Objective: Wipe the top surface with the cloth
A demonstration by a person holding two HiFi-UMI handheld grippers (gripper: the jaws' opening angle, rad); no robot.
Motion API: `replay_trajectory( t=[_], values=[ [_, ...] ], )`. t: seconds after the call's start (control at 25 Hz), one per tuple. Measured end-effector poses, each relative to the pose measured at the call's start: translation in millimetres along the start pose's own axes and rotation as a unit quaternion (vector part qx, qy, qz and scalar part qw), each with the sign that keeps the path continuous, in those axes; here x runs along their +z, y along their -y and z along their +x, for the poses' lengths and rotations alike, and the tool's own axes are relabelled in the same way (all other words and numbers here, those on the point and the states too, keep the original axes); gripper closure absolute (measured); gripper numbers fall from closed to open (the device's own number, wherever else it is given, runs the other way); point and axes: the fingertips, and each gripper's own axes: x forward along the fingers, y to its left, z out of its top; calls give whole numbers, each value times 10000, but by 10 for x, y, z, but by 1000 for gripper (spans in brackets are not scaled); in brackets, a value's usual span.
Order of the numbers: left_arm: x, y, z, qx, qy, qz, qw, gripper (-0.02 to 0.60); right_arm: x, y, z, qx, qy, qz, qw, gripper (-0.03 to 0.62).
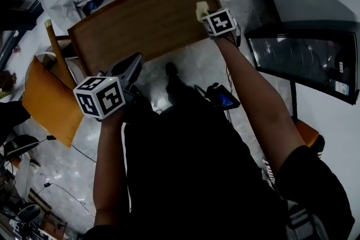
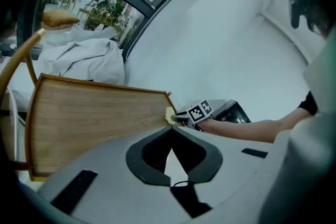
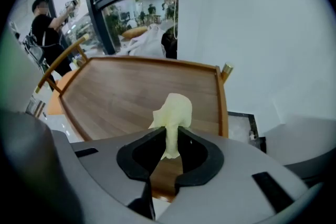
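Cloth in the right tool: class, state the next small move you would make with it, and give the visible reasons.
Probably lower the right tool so the yellow cloth presses on the wooden top, then begin a stroke leftward. The jaws are shut on the cloth, it sits near the top's right rim, and most of the wood lies to its left.
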Motion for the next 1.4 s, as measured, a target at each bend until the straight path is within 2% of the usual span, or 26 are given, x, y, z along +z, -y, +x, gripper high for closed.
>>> replay_trajectory(
  t=[0.16,0.36,0.56,0.84,0.96,1.04,1.2,1.4],
  values=[
    [-126,-222,-464,99,42,-149,9998,569,543,-628,-133,436,610,160,9971,520],
    [-208,-547,-1156,267,202,-110,9994,569,1098,-1952,-164,1295,992,-139,9865,520],
    [-358,-942,-1784,520,340,-141,9980,569,1256,-3568,-20,2443,1066,-543,9623,520],
    [-651,-1380,-2375,722,249,-220,9968,569,1189,-4991,174,2999,760,-1119,9443,520],
    [-720,-1439,-2465,716,200,-233,9970,569,1086,-5196,332,2869,535,-1340,9470,520],
    [-758,-1434,-2483,707,171,-209,9971,569,992,-5228,424,2805,369,-1305,9502,520],
    [-815,-1424,-2483,675,147,-216,9974,569,952,-5225,478,2866,419,-1297,9483,520],
    [-824,-1373,-2366,646,45,-232,9976,569,796,-5105,520,2874,214,-1340,9482,520]
  ],
)
